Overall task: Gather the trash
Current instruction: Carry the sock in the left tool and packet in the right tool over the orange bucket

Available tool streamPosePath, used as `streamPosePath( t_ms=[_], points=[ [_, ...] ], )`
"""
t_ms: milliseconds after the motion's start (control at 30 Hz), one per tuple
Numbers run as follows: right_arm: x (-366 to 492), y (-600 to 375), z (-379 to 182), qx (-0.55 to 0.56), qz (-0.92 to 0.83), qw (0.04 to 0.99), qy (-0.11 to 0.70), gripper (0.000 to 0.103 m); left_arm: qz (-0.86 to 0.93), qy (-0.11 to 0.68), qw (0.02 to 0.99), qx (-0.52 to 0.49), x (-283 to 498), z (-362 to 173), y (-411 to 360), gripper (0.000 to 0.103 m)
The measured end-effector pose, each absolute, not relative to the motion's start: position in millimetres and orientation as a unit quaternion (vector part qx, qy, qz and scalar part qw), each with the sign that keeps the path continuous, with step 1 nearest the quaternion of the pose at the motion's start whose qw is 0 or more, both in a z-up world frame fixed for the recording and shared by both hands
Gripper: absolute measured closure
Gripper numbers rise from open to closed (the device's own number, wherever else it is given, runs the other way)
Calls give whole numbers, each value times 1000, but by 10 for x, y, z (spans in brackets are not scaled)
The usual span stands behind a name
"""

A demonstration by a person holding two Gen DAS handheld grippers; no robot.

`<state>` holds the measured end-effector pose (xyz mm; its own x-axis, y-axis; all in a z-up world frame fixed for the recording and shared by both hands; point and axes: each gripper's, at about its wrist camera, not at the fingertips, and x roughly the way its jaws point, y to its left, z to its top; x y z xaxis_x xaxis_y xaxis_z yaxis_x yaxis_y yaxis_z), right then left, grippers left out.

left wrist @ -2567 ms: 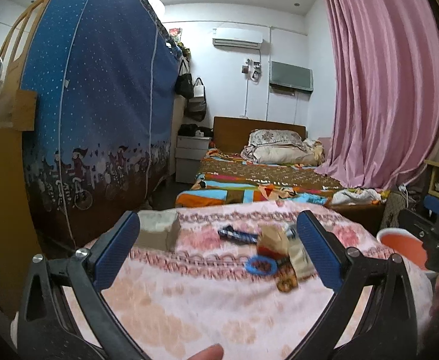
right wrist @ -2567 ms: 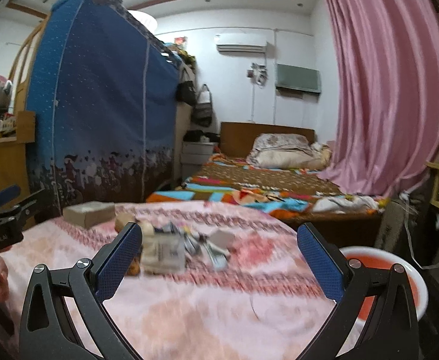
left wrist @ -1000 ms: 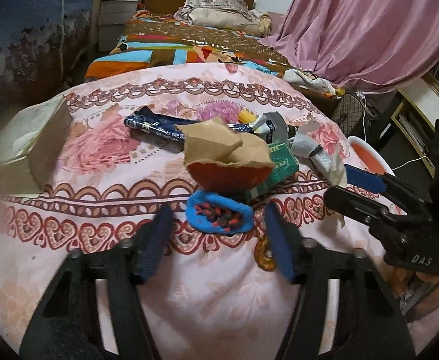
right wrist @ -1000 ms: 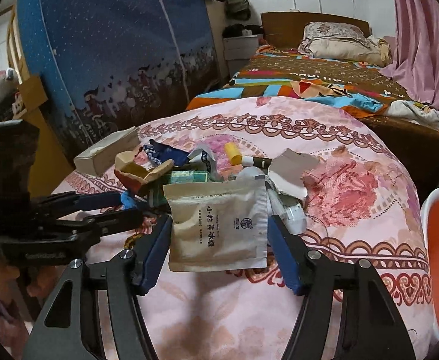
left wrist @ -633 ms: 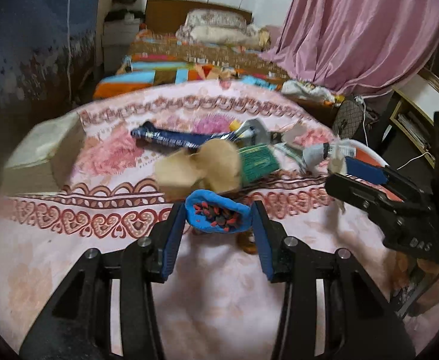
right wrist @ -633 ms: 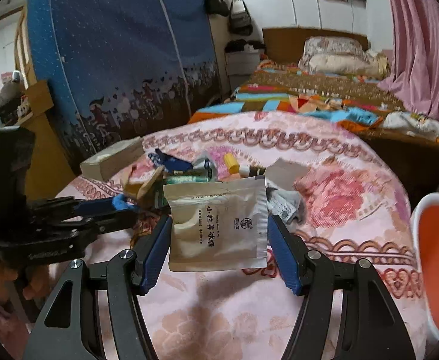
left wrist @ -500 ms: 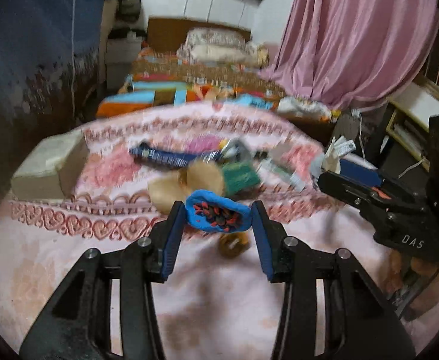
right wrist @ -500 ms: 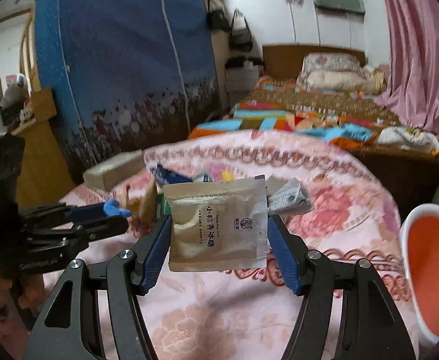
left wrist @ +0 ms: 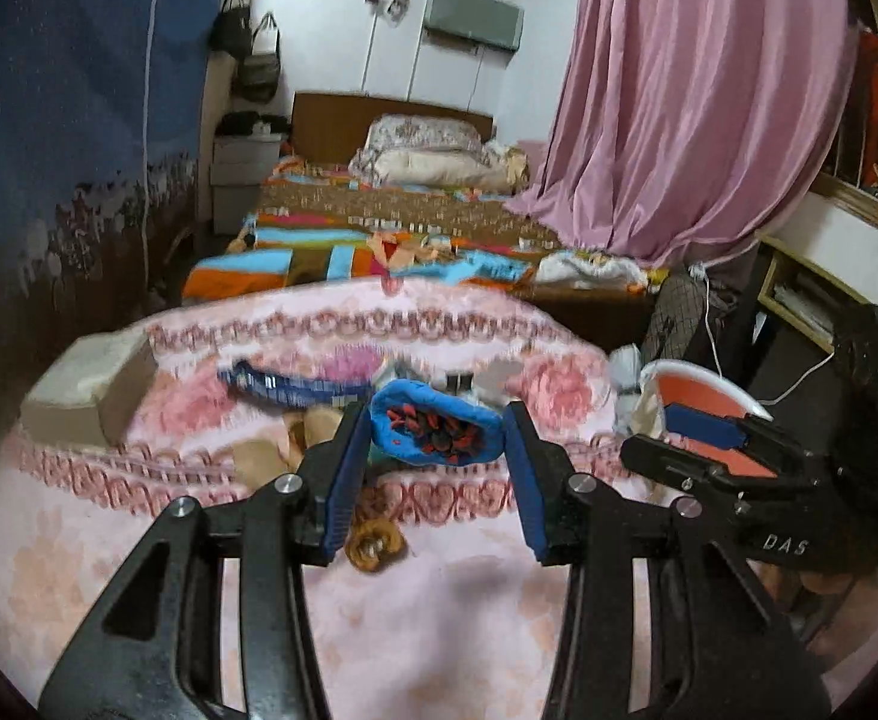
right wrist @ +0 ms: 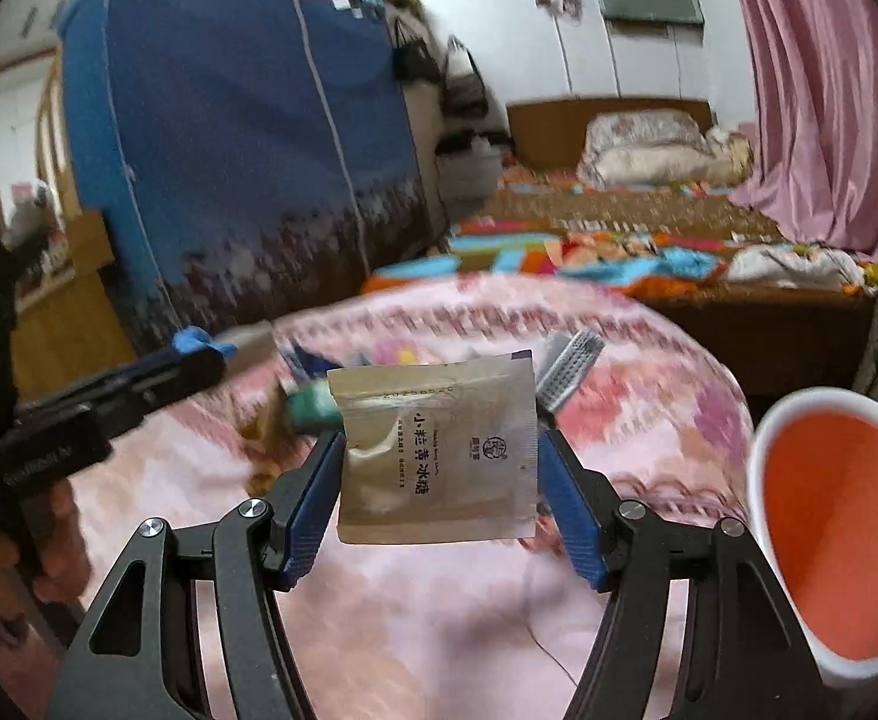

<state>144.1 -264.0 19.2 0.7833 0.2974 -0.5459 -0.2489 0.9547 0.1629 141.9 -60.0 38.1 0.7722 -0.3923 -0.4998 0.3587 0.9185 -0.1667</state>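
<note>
Left gripper (left wrist: 437,438): clamped on a crumpled blue wrapper (left wrist: 436,429), held above the counter (left wrist: 415,618).
Right gripper (right wrist: 439,483): closed on a beige sachet (right wrist: 436,450) printed with dark characters, lifted clear of the counter.
Bin: white with an orange inside (right wrist: 838,534), just right of the sachet, beside the counter's edge.
Remaining trash: dark blue packet (left wrist: 283,384), tan paper (left wrist: 295,438) and a brown scrap (left wrist: 373,546), blurred, scattered on the pink floral cloth.
Box: beige (left wrist: 88,390), at the counter's left edge, apart from the pile.
Background: bed (left wrist: 397,222), pink curtain (left wrist: 679,96), blue wardrobe cover (right wrist: 229,138).
</note>
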Motion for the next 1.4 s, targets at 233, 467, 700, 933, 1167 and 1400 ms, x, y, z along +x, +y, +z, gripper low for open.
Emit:
streamPosePath(
  t_ms=[233, 467, 700, 933, 1167, 1400],
  points=[
    [1360, -2700, 6, 24, 161, 923, 348, 38, -194, 338, 921, -27, 1383, 95, -650, 74],
    [1303, -2627, -136, 4, 168, 911, 376, 34, -183, 374, 909, -20, 1320, -41, -655, 74],
    [1317, -2551, -160, -29, 152, 912, 380, 31, -183, 379, 907, -15, 1283, -62, -650, 74],
    [1302, -2613, -135, -15, 142, 921, 363, 41, -189, 362, 913, -22, 1262, -3, -667, 74],
    [1063, -2933, 254, 61, 142, 961, 230, 40, -199, 281, 939, -14, 1178, 291, -841, 74],
    [712, -3336, 586, 68, 43, 993, 86, 39, -254, 162, 954, 11, 1077, 704, -1313, 73]
  ],
)
